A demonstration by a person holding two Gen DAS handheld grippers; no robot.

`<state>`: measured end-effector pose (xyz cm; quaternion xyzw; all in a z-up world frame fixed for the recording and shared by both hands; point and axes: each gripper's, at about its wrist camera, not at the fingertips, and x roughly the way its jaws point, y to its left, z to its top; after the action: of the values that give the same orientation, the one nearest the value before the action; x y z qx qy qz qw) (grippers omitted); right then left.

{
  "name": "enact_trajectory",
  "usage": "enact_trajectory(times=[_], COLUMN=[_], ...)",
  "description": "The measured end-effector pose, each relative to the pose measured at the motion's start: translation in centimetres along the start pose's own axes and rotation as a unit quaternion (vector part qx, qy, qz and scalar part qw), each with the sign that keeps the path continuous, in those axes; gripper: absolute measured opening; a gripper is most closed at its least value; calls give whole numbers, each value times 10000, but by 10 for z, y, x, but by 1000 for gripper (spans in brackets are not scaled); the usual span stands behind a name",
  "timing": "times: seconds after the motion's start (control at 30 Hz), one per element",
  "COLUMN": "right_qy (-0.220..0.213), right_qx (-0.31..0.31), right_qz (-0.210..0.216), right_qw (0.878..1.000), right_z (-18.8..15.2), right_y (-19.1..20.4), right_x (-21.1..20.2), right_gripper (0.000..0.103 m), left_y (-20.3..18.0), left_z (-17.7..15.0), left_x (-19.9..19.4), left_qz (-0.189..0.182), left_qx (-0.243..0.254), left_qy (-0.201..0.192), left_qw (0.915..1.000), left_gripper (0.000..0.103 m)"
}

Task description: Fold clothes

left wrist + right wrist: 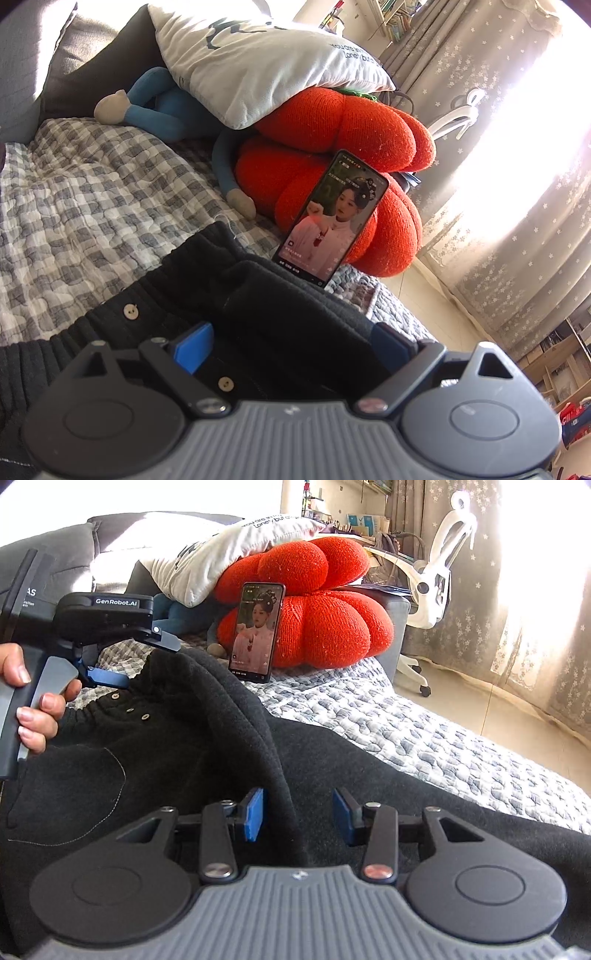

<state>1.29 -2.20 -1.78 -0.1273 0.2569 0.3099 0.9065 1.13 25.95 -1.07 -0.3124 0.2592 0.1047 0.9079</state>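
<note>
Left gripper point(291, 343): jaws spread wide, thick fold of black garment point(258, 295) bunched between blue pads point(194, 347), pads not pressed on cloth; right gripper point(298, 814): jaws apart, raised ridge of same garment running up between pads, no clamp visible; garment lies across checked quilt point(85, 184) on bed, buttoned ribbed edge toward left gripper; phone point(256, 631) leans upright against red cushion point(325, 627), just beyond garment; hand point(33, 701) holds left gripper handle.
</note>
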Motion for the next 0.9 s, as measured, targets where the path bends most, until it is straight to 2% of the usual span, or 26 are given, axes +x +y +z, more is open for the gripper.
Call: enact_trajectory(times=[0.03, 0.1, 0.2, 0.4, 0.47, 0.5, 0.6, 0.67, 0.73, 0.87, 0.9], right_qy=[-15, -41, -62, 136, 456, 630, 999, 886, 865, 474, 331], right_qx=[-37, -106, -211, -701, -915, -1011, -1459, -1778, -1555, -920, -843], right_qz=[-5, 22, 174, 749, 957, 1106, 1328, 1211, 1231, 1172, 1103], right_qw=[10000, 9999, 9996, 9946, 9901, 9867, 9753, 9726, 9763, 9877, 9898], right_z=[0, 2, 5, 5, -2, -7, -22, -26, -19, -6, -4], right_y=[1, 2, 3, 13, 21, 25, 45, 54, 50, 31, 28], right_x=[0, -1, -5, -17, -13, -9, -1, -3, -5, -17, -21], right_gripper=[42, 20, 10, 9, 9, 4, 4, 4, 4, 20, 32], left_y=[0, 1, 3, 9, 9, 9, 4, 0, -4, -12, -13], left_z=[0, 0, 1, 4, 4, 4, 5, 6, 8, 11, 13], left_x=[0, -1, -2, -4, -3, -3, 0, 2, 3, 8, 11], left_qz=[-5, -13, -24, -45, -59, -73, -156, -185, -138, 98, 165], left_qx=[-5, -18, -41, -112, -125, -129, -167, -203, -207, -165, -178], left_qy=[2, 4, -3, -7, 11, 21, 48, 47, 25, 54, 62], left_qw=[10000, 10000, 10000, 9999, 9999, 9999, 9997, 9996, 9997, 9998, 9997], left_gripper=[93, 93, 93, 93, 93, 93, 93, 93, 93, 93, 93])
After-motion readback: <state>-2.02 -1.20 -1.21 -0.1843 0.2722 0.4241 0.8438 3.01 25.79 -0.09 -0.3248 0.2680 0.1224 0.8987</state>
